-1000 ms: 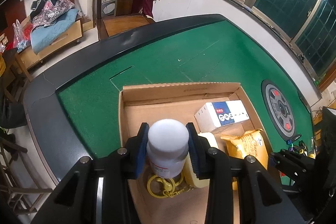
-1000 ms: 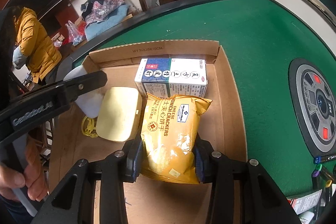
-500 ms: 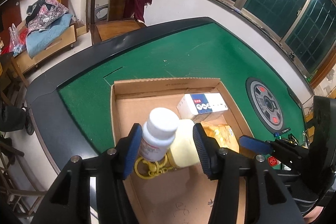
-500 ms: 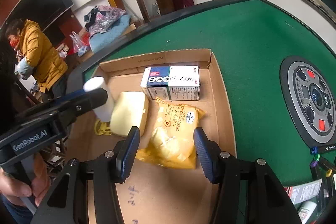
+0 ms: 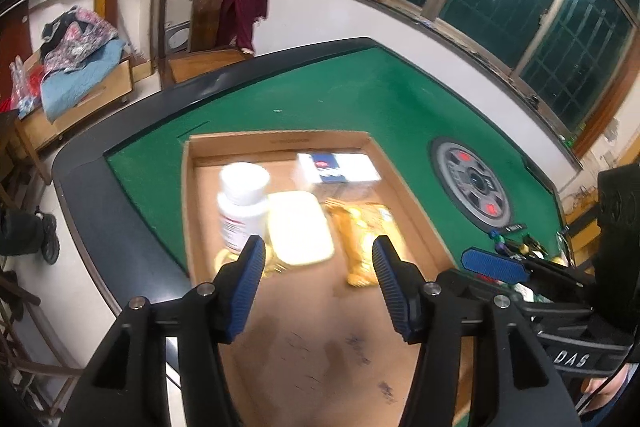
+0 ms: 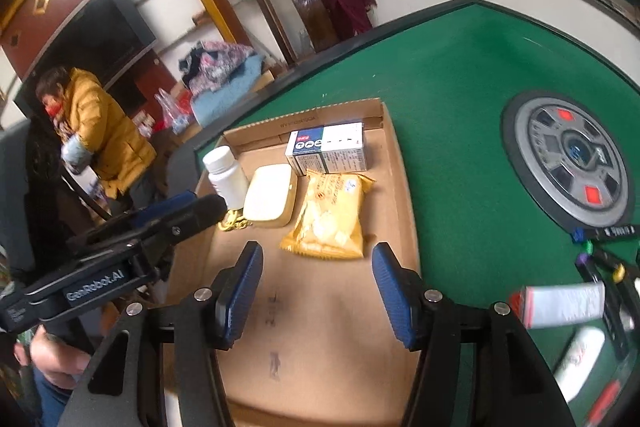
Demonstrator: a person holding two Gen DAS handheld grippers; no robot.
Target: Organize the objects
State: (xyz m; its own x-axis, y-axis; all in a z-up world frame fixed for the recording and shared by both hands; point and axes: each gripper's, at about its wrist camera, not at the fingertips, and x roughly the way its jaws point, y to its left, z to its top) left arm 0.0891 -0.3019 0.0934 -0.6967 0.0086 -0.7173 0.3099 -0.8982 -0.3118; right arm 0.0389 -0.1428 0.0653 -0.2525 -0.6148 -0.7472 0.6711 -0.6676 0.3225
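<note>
Above, a shallow brown cardboard tray (image 6: 402, 187) is shown lying on a green felt table (image 6: 460, 75), with both grippers held over its bare near half. The left gripper (image 5: 318, 259) is seen with its blue-padded fingers spread wide and nothing between them; the right gripper (image 6: 316, 263) is likewise spread wide and empty. Four items are grouped in the far half of the tray: a white plastic pill bottle (image 6: 226, 173) stands upright at the left, a pale yellow rounded case (image 6: 270, 197) lies just beside it, an orange-yellow cracker packet (image 6: 330, 217) lies flat to the right of the case, and a white-and-blue carton (image 6: 328, 149) rests behind the packet near the far wall. A yellow chain (image 6: 234, 223) is visible at the foot of the bottle. On the felt, right of the tray, a round grey control panel (image 6: 572, 159) is set, and a white tube with a red cap (image 6: 560, 305) lies nearer the camera, blurred.
</note>
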